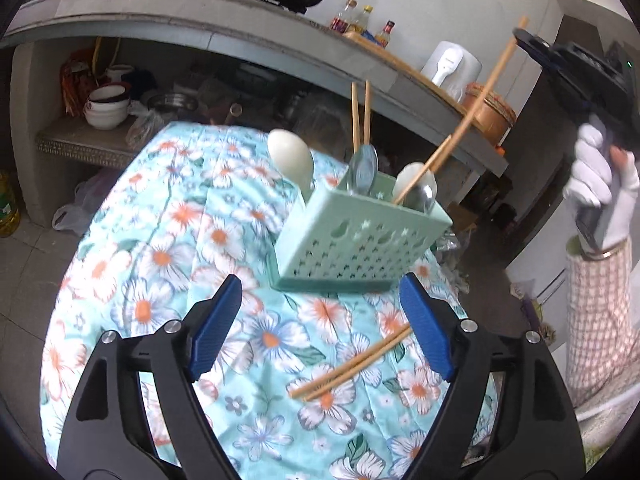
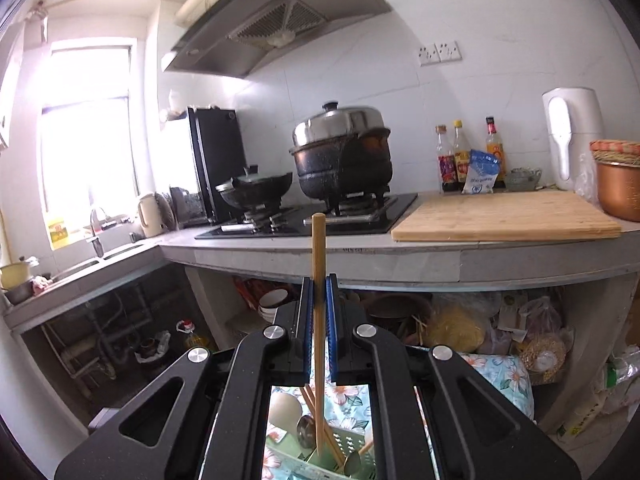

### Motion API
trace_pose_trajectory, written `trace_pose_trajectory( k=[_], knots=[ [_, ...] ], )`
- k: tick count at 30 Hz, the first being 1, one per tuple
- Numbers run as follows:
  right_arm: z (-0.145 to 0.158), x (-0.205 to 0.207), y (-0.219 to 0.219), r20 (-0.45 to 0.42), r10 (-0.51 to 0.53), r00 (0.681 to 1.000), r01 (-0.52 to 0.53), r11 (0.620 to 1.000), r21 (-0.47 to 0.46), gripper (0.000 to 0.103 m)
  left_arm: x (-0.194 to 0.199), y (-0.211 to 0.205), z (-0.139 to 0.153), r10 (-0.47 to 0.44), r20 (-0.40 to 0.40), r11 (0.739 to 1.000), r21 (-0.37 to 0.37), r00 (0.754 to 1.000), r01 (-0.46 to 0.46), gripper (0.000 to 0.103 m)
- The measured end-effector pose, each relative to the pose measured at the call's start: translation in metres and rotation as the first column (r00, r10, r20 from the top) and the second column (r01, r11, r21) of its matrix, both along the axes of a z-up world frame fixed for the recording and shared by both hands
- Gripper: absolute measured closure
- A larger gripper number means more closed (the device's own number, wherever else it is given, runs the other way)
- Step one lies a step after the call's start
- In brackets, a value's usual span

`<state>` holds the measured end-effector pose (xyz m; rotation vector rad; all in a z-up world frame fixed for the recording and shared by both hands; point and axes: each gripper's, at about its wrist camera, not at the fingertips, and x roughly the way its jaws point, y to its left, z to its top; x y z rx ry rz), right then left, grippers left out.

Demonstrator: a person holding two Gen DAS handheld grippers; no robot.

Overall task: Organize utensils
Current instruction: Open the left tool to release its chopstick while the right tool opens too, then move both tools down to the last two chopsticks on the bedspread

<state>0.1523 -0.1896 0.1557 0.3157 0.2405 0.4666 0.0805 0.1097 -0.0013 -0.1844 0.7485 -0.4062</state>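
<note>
A mint green perforated utensil caddy (image 1: 352, 240) stands on the floral tablecloth (image 1: 168, 248). It holds white spoons (image 1: 290, 156), metal spoons (image 1: 362, 170) and two upright chopsticks (image 1: 360, 114). My right gripper (image 1: 532, 46) is high at the right, shut on a long wooden chopstick (image 1: 476, 108) whose lower end is in the caddy's right compartment. In the right wrist view the chopstick (image 2: 319, 280) is pinched between the blue pads of that gripper (image 2: 319, 292), above the caddy (image 2: 320, 460). My left gripper (image 1: 320, 312) is open, low over the cloth. Two chopsticks (image 1: 352, 366) lie between its fingers.
A grey kitchen counter (image 2: 400, 256) behind the table carries a stove with black pots (image 2: 344, 160), sauce bottles (image 2: 460, 160), a wooden cutting board (image 2: 504, 216) and a white kettle (image 2: 572, 136). Bowls (image 1: 108, 108) and bags sit on the shelf below. The table edge drops off at left.
</note>
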Motion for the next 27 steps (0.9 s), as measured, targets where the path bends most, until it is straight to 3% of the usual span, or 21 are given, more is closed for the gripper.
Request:
trace_pose_trajectory(
  k=[6,14,16,18,19,27],
  knots=[
    [-0.036,0.037,0.023,-0.102,0.012,0.995,-0.013,1.0,-0.01,0.097,0.0,-0.01,-0.01,-0.022,-0.028,1.0,0.021,0.999,0.022,0.026],
    [-0.084,0.052,0.042,-0.231,0.038,0.972,-0.049,0.998,-0.04,0.095,0.002,-0.013,-0.012,-0.019,-0.039,0.999,0.029,0.999,0.02,0.026],
    [-0.087,0.05,0.044,-0.237,0.026,0.971,-0.042,0.997,-0.065,0.092,0.002,-0.013,-0.013,-0.017,-0.044,0.999,0.033,0.999,0.019,0.026],
    [-0.084,0.045,0.038,-0.227,0.017,0.974,-0.032,0.998,-0.062,0.075,0.001,-0.014,-0.014,-0.016,-0.046,0.999,0.035,0.999,0.017,0.026],
    [-0.081,0.042,0.034,-0.215,0.006,0.977,-0.019,0.998,-0.055,0.072,0.001,-0.014,-0.014,-0.015,-0.048,0.999,0.034,0.999,0.016,0.026],
    [-0.06,-0.002,-0.007,-0.14,-0.052,0.989,0.054,0.999,0.004,0.063,0.001,-0.017,-0.016,-0.007,-0.057,0.999,0.046,0.998,0.01,0.026]
  ],
)
